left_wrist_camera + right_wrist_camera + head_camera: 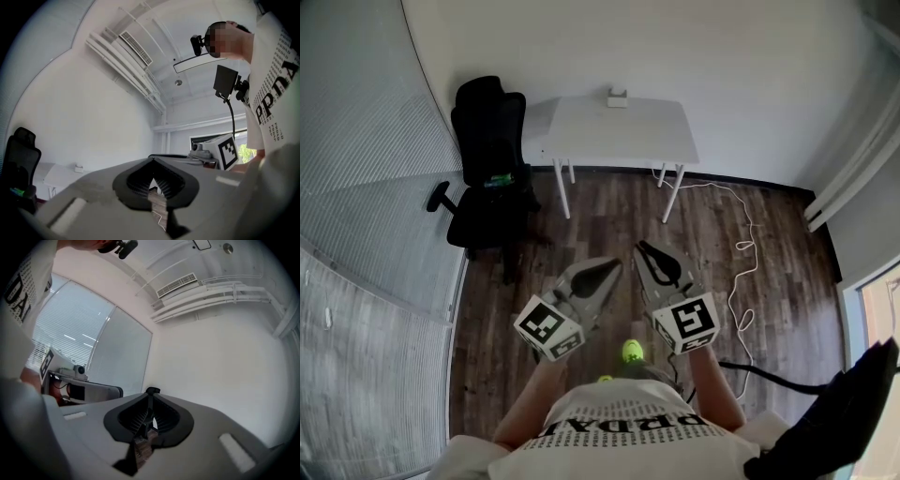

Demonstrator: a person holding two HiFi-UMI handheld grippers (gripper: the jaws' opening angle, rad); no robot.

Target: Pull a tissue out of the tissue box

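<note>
Low before the person's waist, the left gripper (617, 263) and right gripper (640, 247) sit side by side, each with its jaws pressed together on nothing. That is likely because the task's thing is far out of reach and no grasp is due yet. Both point roughly level across the wooden floor (609, 216) toward the white table (581, 141), forearms tucked close. Well apart from them, the tissue box (618, 97) stands at the table's far edge, against the wall. A black chair (487, 141) stands beside the table's left end.

The tissue box (618, 97) sits at the table's (623, 131) far edge, the chair (487, 159) left of the table.
</note>
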